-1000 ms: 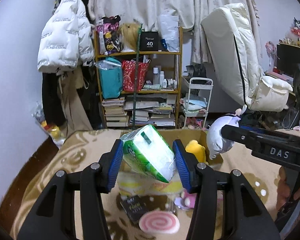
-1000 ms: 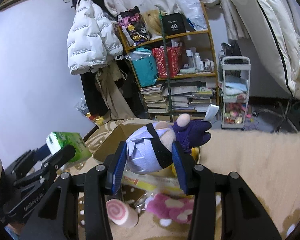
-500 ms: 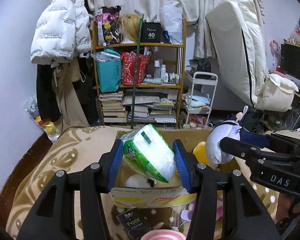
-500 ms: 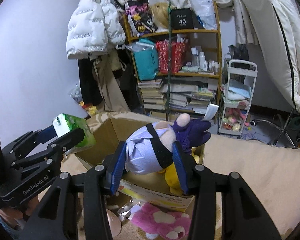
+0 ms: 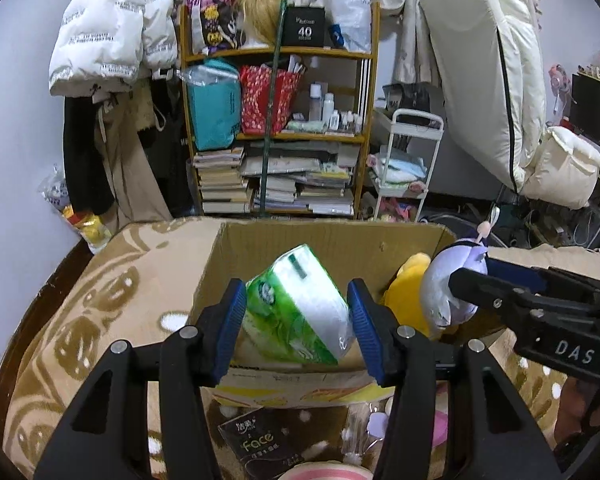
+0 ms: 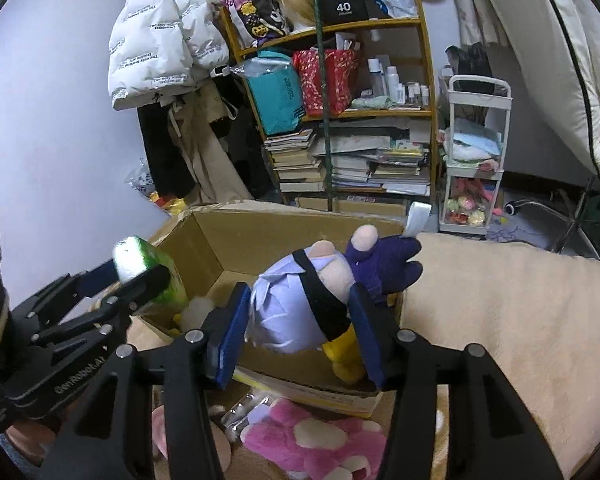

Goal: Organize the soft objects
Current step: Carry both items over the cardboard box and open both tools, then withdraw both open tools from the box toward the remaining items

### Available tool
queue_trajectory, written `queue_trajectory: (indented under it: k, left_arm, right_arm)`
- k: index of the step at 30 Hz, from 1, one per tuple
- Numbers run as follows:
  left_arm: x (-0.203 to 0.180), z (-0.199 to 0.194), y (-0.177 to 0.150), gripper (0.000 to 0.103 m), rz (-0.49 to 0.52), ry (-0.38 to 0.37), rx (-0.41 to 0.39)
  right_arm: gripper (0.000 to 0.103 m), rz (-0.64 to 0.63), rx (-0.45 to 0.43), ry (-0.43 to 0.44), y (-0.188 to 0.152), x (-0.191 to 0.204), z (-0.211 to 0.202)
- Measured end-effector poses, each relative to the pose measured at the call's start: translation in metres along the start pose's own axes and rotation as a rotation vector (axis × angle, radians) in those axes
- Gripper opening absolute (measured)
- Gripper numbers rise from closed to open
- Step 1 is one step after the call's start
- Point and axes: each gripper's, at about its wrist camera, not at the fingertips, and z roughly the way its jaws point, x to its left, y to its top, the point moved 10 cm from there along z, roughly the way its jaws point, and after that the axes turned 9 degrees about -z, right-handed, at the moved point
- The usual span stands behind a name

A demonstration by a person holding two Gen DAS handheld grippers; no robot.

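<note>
My left gripper (image 5: 297,326) is shut on a green and white tissue pack (image 5: 296,308), held tilted over the near edge of an open cardboard box (image 5: 332,244). My right gripper (image 6: 302,330) is shut on a lavender plush doll with purple hair (image 6: 300,300), held over the same box (image 6: 220,248). A yellow plush (image 5: 408,288) lies inside the box at its right side. In the right wrist view the left gripper (image 6: 136,276) and tissue pack (image 6: 140,260) are at the box's left wall. In the left wrist view the right gripper (image 5: 480,280) and doll (image 5: 448,280) are at the right.
The box sits on a beige patterned blanket (image 5: 120,280). A pink plush (image 6: 320,444), a black "Face" pack (image 5: 260,440) and a pink swirl cushion (image 5: 328,472) lie in front of the box. A cluttered shelf (image 5: 280,120), a white cart (image 5: 404,168) and hanging coats (image 5: 104,40) stand behind.
Both grippers have moved forward with their loads. The box now looms larger, and the tissue pack and doll are over its opening rather than short of it.
</note>
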Motion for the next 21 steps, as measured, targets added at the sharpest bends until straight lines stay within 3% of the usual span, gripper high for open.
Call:
queue_trajectory:
  k: [2, 4, 10, 13, 15, 17, 21]
  left_arm:
    - [0.002, 0.0, -0.001, 0.053, 0.003, 0.016, -0.005]
    - [0.004, -0.002, 0.0, 0.064, 0.005, 0.025, -0.01]
    - [0.015, -0.004, -0.004, 0.075, 0.015, 0.063, 0.001]
    - [0.017, -0.008, -0.004, 0.082, 0.016, 0.075, -0.002]
    - [0.019, -0.011, -0.004, 0.087, 0.025, 0.088, -0.005]
    - [0.022, -0.016, -0.005, 0.09, 0.028, 0.106, -0.01]
    - [0.027, -0.025, -0.012, 0.094, 0.017, 0.12, 0.013]
  right_arm:
    - [0.055, -0.012, 0.008, -0.005, -0.001, 0.001, 0.001]
    - [0.055, -0.009, 0.016, 0.009, -0.003, 0.003, 0.003]
    - [0.06, 0.004, 0.017, 0.013, -0.006, 0.003, 0.002]
    - [0.072, 0.022, 0.006, 0.01, -0.006, 0.0, -0.004]
    - [0.086, 0.032, -0.003, 0.004, -0.006, -0.002, -0.008]
    - [0.092, 0.038, -0.008, -0.003, -0.008, -0.003, -0.012]
    - [0.094, 0.032, 0.013, -0.012, -0.014, -0.001, -0.016]
